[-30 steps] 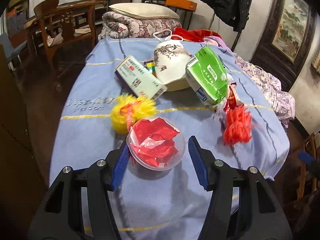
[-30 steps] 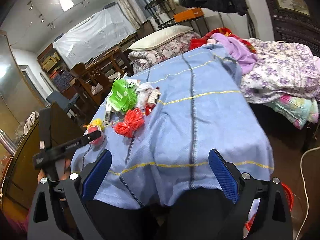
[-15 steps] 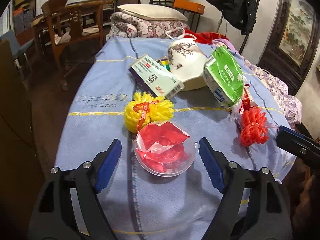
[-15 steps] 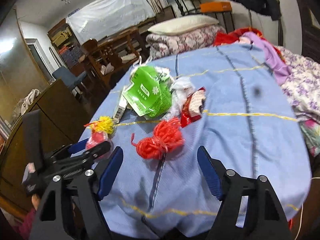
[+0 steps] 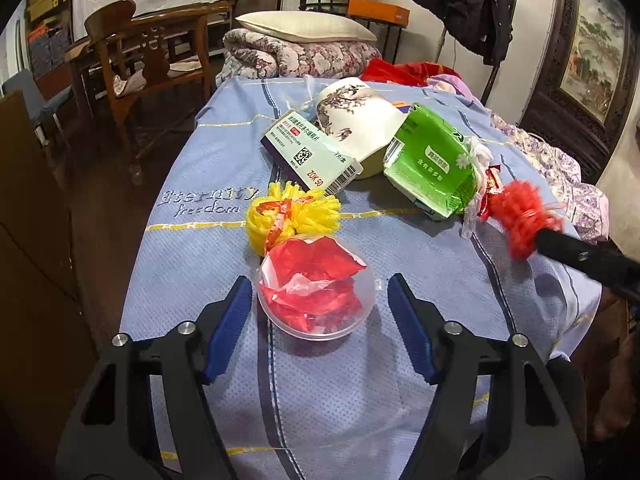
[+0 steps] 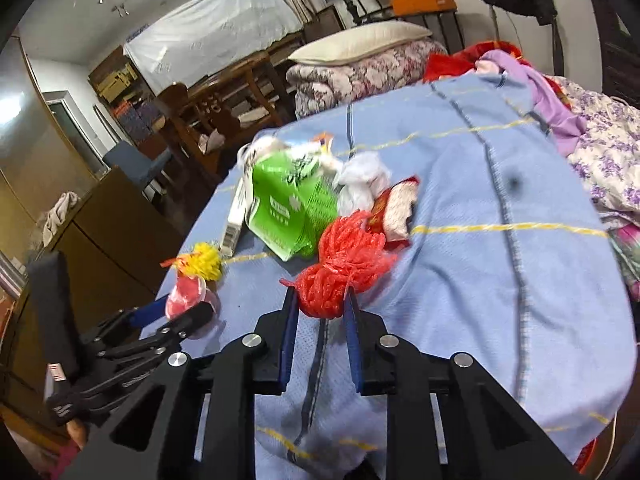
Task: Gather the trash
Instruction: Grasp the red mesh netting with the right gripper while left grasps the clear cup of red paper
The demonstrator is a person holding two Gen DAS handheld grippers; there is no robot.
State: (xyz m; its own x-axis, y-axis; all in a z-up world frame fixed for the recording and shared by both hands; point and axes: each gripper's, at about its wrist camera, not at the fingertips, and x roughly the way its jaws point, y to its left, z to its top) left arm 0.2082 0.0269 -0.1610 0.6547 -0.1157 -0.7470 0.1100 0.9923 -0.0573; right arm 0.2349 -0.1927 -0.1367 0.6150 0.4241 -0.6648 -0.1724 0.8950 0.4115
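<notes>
A clear plastic bowl (image 5: 316,288) holding red wrappers sits on the blue cloth (image 5: 340,392). My left gripper (image 5: 319,280) straddles it, its jaws closing, and a small gap shows between each pad and the rim. A red mesh net (image 6: 344,264) lies further right, and my right gripper (image 6: 320,294) is closing with both pads pressed into its near end. In the left wrist view that net (image 5: 524,216) sits at the tip of the black right finger. Behind lie a yellow mesh net (image 5: 292,216), a green pack (image 5: 432,168), a medicine box (image 5: 312,156) and a red snack wrapper (image 5: 490,190).
A white painted bowl (image 5: 360,116) stands at the back of the pile. A wooden chair (image 5: 148,64) and a folded quilt (image 5: 304,52) are beyond the table. A brown cabinet (image 5: 32,240) borders the left and floral bedding (image 6: 608,152) the right.
My right gripper swung in from the table's right side to the red net and shut on it. My left gripper stayed put, widened around the bowl, then narrowed a little.
</notes>
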